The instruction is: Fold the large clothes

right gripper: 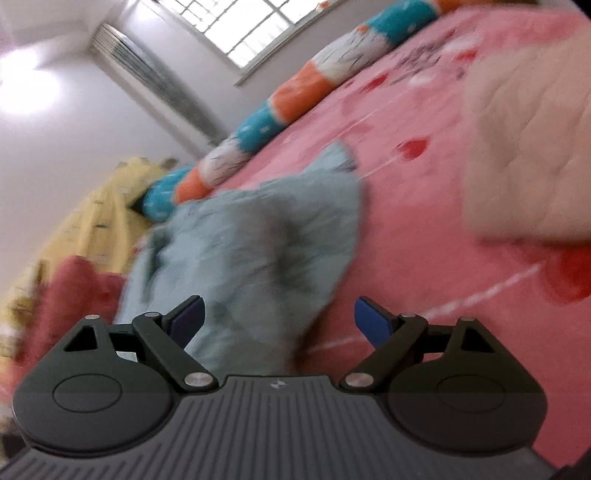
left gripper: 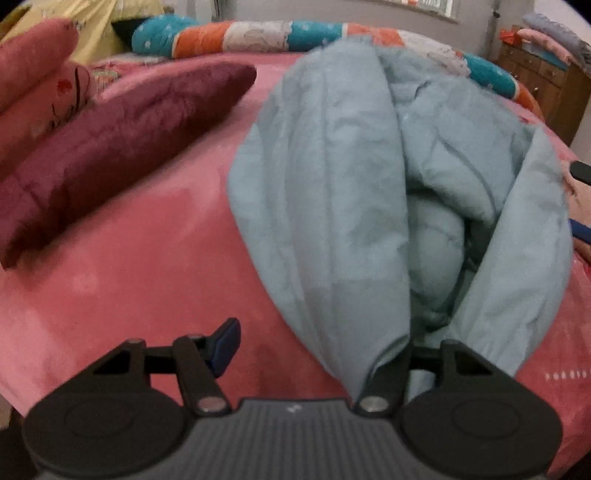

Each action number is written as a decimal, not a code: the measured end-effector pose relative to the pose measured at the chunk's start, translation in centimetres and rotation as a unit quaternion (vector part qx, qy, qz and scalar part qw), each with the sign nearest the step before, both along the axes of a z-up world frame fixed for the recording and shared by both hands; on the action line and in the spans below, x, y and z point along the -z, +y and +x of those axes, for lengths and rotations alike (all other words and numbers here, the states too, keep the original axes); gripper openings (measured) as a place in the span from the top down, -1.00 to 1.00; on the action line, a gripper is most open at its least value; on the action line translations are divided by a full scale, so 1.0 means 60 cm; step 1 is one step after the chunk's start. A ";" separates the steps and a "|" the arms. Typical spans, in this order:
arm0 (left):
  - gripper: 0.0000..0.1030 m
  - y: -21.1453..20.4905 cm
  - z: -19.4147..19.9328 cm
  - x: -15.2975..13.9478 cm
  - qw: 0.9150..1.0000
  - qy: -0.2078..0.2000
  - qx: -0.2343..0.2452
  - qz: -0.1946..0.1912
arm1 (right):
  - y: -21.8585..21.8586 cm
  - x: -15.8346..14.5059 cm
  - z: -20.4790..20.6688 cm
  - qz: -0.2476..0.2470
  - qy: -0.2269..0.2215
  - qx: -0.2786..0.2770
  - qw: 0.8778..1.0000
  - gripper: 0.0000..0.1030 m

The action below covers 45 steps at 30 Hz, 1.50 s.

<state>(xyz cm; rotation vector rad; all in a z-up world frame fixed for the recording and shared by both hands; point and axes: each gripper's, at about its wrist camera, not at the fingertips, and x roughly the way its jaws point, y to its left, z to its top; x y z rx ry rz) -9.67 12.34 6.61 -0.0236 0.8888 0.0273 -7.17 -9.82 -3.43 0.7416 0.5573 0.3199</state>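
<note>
A large light blue garment point(left gripper: 351, 177) lies bunched in long folds on the pink bed sheet point(left gripper: 129, 277). My left gripper point(left gripper: 317, 339) sits at its near end, jaws apart. The left blue pad point(left gripper: 225, 345) is bare and clear of the cloth. The right finger is hidden under a fold draped over it. In the blurred, tilted right wrist view, the same garment point(right gripper: 251, 240) lies just beyond my right gripper point(right gripper: 279, 314). That gripper is open, both blue pads showing, and nothing is pinched between them.
A maroon pillow point(left gripper: 110, 147) lies left of the garment. A rolled patchwork quilt point(left gripper: 258, 35) runs along the bed's far edge. A wooden dresser point(left gripper: 535, 81) stands at the back right. A beige quilted blanket point(right gripper: 528, 147) lies right of the garment, and yellow bedding point(right gripper: 92, 214) is at the far left.
</note>
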 end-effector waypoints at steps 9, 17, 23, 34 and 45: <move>-0.25 0.037 -0.024 -0.018 0.999 -0.005 -0.013 -0.028 | 0.101 -0.039 0.020 -0.062 -0.009 0.009 0.998 -1.00; -0.25 0.067 -0.061 -0.026 0.998 0.006 -0.032 -0.059 | 0.141 -0.066 0.003 -0.054 -0.010 -0.005 0.998 0.05; -0.25 0.082 -0.100 -0.045 0.996 -0.012 -0.041 -0.076 | 0.196 -0.106 -0.009 -0.071 -0.037 -0.067 0.995 0.14; -0.43 0.163 -0.176 -0.117 0.977 -0.117 -0.129 -0.120 | 0.331 -0.106 -0.078 -0.088 -0.023 -0.299 0.950 0.14; -0.52 0.183 -0.179 -0.147 0.969 -0.148 -0.143 -0.135 | 0.382 -0.053 -0.120 -0.150 0.041 -0.358 0.921 0.09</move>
